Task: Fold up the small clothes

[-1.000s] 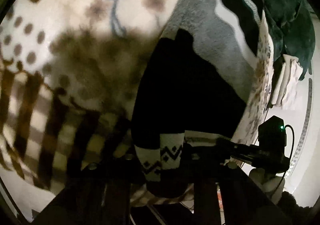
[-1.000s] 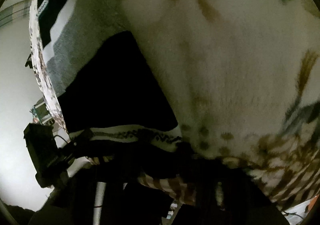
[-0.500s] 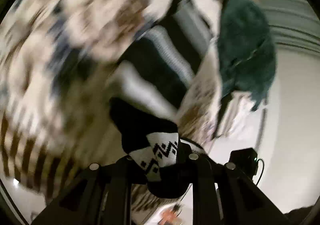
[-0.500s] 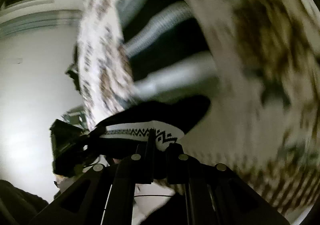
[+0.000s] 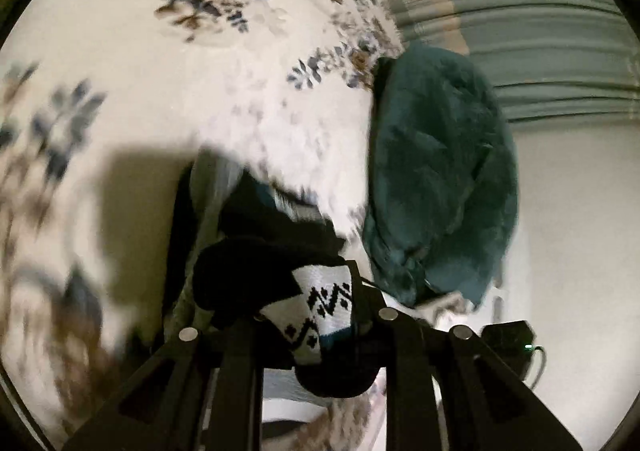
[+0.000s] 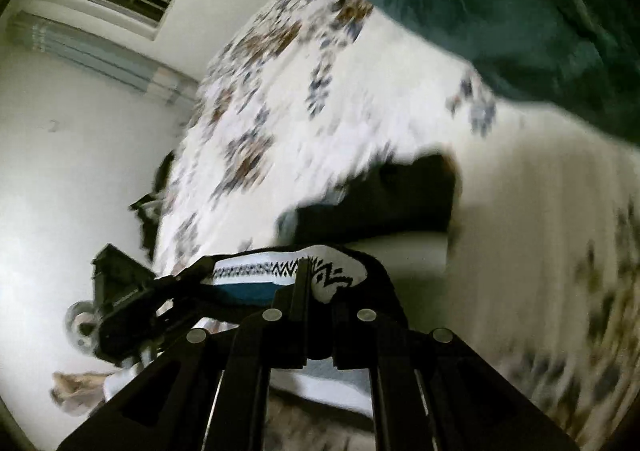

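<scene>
Sock (image 5: 316, 311) stretched crosswise, cuff pinched between left hand-held gripper (image 5: 308, 331) and right hand-held gripper (image 6: 316, 291).

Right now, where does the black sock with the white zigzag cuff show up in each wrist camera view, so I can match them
Left wrist: the sock sits low centre, cuff pinched in the left gripper, dark body trailing up and left.
Right wrist: the sock sits low centre, cuff pinched in the right gripper.
Shared landmark: the teal fleece garment, right of centre in the left view, top right in the right view.
</scene>
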`<state>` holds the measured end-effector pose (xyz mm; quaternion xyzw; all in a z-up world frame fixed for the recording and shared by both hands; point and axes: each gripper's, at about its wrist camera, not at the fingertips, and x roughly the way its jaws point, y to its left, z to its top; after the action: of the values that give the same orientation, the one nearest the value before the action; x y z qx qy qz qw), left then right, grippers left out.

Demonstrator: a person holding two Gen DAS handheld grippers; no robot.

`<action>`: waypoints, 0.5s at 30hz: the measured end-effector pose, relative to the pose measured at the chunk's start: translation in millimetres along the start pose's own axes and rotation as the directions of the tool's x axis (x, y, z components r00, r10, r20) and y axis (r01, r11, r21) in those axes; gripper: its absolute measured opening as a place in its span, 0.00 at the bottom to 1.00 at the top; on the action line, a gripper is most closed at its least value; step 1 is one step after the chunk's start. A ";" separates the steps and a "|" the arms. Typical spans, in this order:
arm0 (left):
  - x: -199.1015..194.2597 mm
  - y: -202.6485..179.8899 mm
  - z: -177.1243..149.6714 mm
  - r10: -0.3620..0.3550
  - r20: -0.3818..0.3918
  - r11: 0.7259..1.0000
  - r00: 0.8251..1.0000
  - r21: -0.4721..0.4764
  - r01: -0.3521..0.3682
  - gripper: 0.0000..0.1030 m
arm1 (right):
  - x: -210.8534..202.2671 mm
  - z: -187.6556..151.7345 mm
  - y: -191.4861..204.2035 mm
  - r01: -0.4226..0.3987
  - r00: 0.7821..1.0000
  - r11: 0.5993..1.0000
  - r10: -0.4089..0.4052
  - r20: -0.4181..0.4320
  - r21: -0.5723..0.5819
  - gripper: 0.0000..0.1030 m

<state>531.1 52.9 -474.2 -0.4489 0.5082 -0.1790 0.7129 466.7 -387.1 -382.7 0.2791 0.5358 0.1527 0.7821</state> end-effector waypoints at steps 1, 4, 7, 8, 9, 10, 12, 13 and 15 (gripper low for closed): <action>6.1 0.4 8.1 0.001 -0.010 1.000 1.000 -0.003 -0.001 0.18 | 14.8 21.6 -0.9 0.022 1.000 1.000 -0.022 0.005 0.008 0.07; 37.0 5.5 37.1 0.035 -0.060 0.999 0.998 -0.006 -0.035 0.31 | 43.3 61.6 -12.3 0.059 0.998 0.998 -0.058 -0.014 0.037 0.07; 48.3 7.9 51.5 0.050 -0.059 0.999 0.997 0.013 -0.049 0.69 | 71.8 82.4 -28.6 0.053 0.996 0.995 -0.047 -0.074 0.084 0.08; 47.6 7.5 55.2 0.044 -0.045 0.999 0.998 0.017 -0.044 0.69 | 82.2 86.8 -34.7 0.053 0.994 0.993 -0.043 -0.102 0.101 0.10; 45.5 8.2 57.0 0.042 -0.034 0.999 0.999 0.019 -0.041 0.71 | 88.1 86.8 -38.8 0.058 0.992 0.993 -0.045 -0.118 0.104 0.14; 45.2 8.9 59.5 0.041 -0.028 0.999 0.999 0.019 -0.040 0.76 | 90.5 85.8 -41.2 0.073 0.990 0.993 -0.060 -0.125 0.097 0.20; 33.9 12.1 62.2 0.032 0.001 0.999 0.999 0.016 -0.032 0.77 | 85.9 80.8 -44.3 0.090 0.992 0.993 -0.082 -0.098 0.074 0.68; 25.4 13.2 60.1 0.032 0.017 0.999 0.999 0.025 -0.033 0.77 | 76.8 75.2 -46.3 0.104 0.993 0.992 -0.099 -0.071 0.065 0.74; 10.0 16.1 52.0 0.032 0.037 0.998 0.999 0.050 -0.034 0.77 | 67.2 67.5 -51.7 0.116 0.992 0.991 -0.113 -0.052 0.060 0.75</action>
<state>578.0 78.2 -488.9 -0.4254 0.4977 -0.1719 0.7360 551.3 -410.6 -446.0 0.2687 0.5744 0.0971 0.7671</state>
